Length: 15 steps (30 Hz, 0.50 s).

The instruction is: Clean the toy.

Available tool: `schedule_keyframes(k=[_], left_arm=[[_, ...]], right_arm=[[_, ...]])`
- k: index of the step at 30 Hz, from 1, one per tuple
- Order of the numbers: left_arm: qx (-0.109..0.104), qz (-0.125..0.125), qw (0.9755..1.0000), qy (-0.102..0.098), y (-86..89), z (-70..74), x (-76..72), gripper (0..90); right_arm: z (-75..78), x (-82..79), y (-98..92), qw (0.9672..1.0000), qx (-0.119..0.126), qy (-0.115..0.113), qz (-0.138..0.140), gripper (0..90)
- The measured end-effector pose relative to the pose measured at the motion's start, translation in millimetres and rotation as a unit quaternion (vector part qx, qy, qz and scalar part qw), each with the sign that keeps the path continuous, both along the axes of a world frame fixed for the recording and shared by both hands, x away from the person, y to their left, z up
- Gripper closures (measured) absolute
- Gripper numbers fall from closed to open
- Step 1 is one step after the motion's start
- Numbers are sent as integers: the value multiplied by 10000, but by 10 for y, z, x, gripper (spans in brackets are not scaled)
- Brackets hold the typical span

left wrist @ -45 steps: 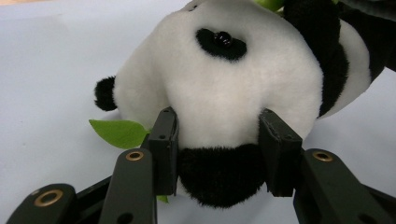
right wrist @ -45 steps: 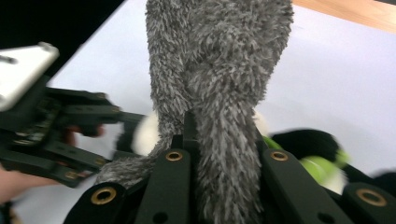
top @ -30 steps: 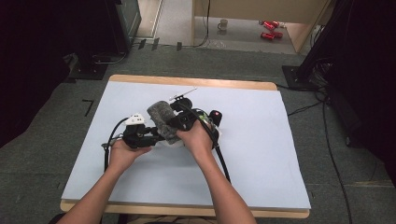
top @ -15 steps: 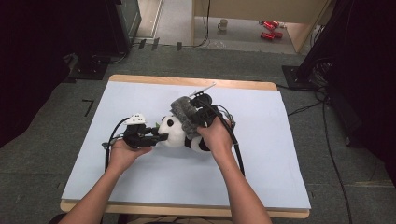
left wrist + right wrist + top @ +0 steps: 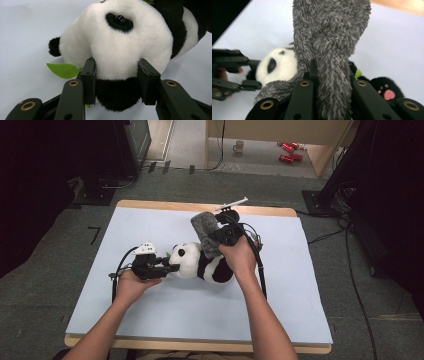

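The left gripper (image 5: pixel 116 85) is clamped on the panda (image 5: pixel 200 262): its two black jaws press into the white muzzle and the black patch under it, and the plush bulges between them. In the high view this gripper (image 5: pixel 170 266) lies low at the toy's head, with the panda on its side on the pale mat (image 5: pixel 150 320) near the middle of the table. A green leaf (image 5: pixel 63 70) sticks out beside the head.

The right gripper (image 5: pixel 329 82) is closed tight on a grey furry cloth (image 5: pixel 332 37), which stands up out of the jaws in a thick fold. From above, this gripper (image 5: pixel 220 237) is held above the panda's body, with the cloth (image 5: pixel 205 232) lifted clear at the top while its lower end hangs close to the toy's back; whether it touches there I cannot tell.

The step looks like pulling the grey piece off the panda. To do it well, the left hand should stay planted and hold the head down, acting as the anchor. The right should draw the cloth up and away in one smooth line, without twisting, so the fur does not snag on the pink-padded paw (image 5: pixel 388 93). If the panda begins to lift with it, pause and let the left grip settle.
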<state>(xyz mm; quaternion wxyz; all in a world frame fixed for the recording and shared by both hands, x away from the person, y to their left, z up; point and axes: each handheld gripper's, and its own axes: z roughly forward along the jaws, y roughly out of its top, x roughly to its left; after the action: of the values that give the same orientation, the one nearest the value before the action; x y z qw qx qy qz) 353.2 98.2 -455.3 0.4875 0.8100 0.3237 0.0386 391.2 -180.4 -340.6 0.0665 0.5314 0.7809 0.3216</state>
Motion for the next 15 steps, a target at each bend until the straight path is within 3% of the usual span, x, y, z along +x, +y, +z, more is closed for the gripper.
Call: schedule_keyframes(k=[3, 7, 11, 15], left_arm=[[3, -15, 10000, -9, 2, -4, 1, 569], [15, -28, 10000, -12, 6, -8, -2, 567], [15, -50, 10000, -5, 8, -11, -3, 567], [28, -70, 10000, 11, 14, -11, 2, 567]], right_arm=[[116, 2, -41, 9998, 130, -137, -23, 789], [226, -3, -99, 9996, 97, -271, -69, 787], [207, 20, -229, 9996, 40, -236, -168, 788], [138, 17, -384, 9992, 215, -164, -290, 788]])
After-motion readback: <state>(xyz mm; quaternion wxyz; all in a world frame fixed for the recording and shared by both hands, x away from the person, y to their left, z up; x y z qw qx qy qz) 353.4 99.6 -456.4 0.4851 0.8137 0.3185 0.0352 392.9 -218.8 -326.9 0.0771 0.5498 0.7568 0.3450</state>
